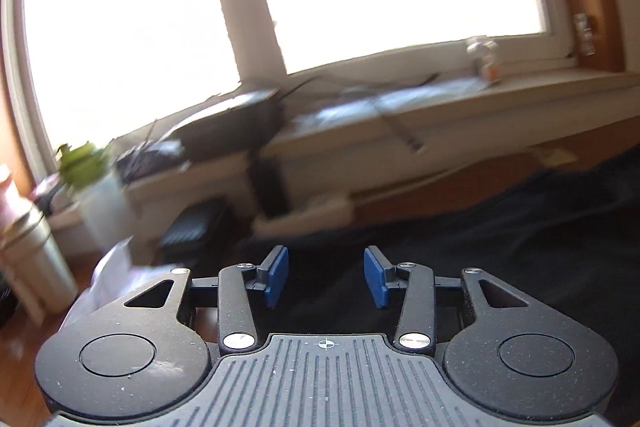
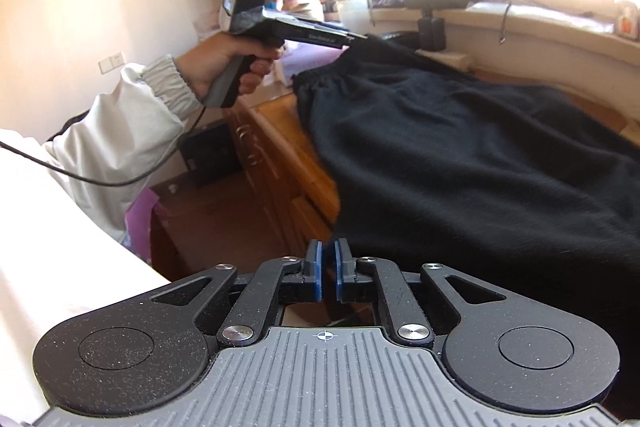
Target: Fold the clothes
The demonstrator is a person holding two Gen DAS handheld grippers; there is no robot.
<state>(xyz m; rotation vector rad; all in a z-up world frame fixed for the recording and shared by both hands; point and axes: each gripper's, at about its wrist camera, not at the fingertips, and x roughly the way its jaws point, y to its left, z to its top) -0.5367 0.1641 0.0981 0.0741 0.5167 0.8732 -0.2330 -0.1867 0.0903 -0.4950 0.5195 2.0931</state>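
A black garment [image 2: 460, 155] lies spread over a wooden table top [image 2: 280, 115]; its gathered waistband is at the far left end. In the left wrist view it fills the lower right [image 1: 500, 227]. My left gripper [image 1: 326, 277] is open, blue pads apart, just above the dark cloth, nothing between them. In the right wrist view the left gripper [image 2: 360, 37] sits at the garment's far corner, its tips hidden against the cloth. My right gripper [image 2: 328, 269] has its pads nearly together at the garment's near edge; I cannot tell whether cloth is pinched between them.
A window sill [image 1: 440, 107] with cables, papers and a small bottle [image 1: 482, 57] runs behind the table. A green plant in a white pot [image 1: 86, 171] and a metal flask [image 1: 28, 259] stand at left. Drawers [image 2: 272, 163] run under the table's front edge.
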